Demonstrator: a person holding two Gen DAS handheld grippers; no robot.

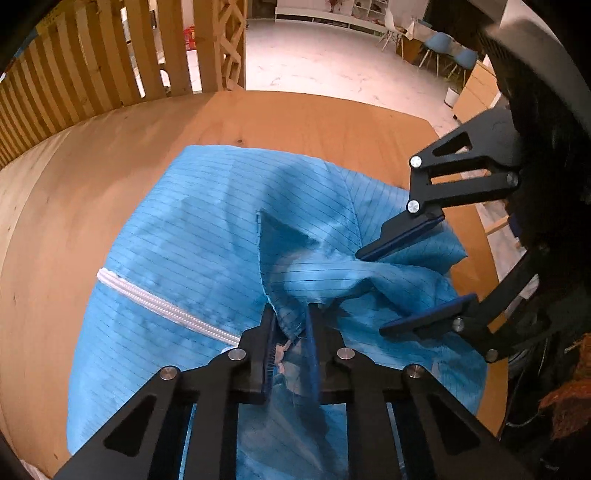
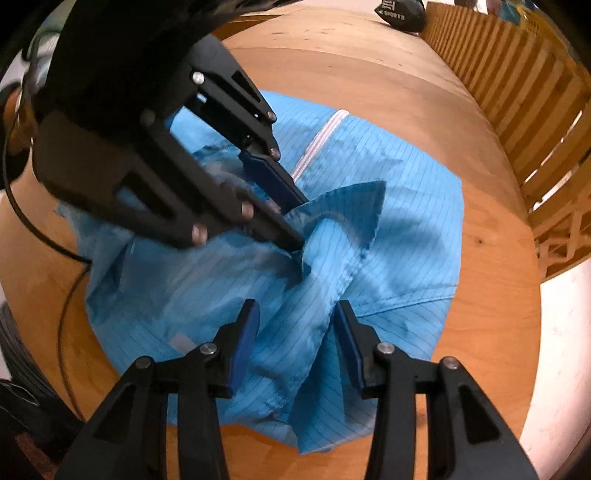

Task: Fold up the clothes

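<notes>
A blue pinstriped garment (image 1: 207, 221) with a white zipper (image 1: 166, 306) lies crumpled on a round wooden table (image 1: 110, 147). My left gripper (image 1: 290, 325) is shut on a raised fold of the cloth near the collar. My right gripper (image 1: 369, 291) stands to the right of it, its jaws apart over a bunched ridge of fabric. In the right wrist view the right gripper (image 2: 296, 304) straddles that ridge of the garment (image 2: 406, 206), and its pads do not pinch it. The left gripper (image 2: 301, 225) clamps the cloth just beyond, near the zipper (image 2: 321, 144).
A wooden slat fence (image 1: 74, 74) curves around the far side of the table (image 2: 498, 258). A black bag (image 2: 400, 14) lies at the table's far edge. Black cables (image 2: 66, 314) trail at the left. Blue chairs (image 1: 443, 48) stand on the white floor beyond.
</notes>
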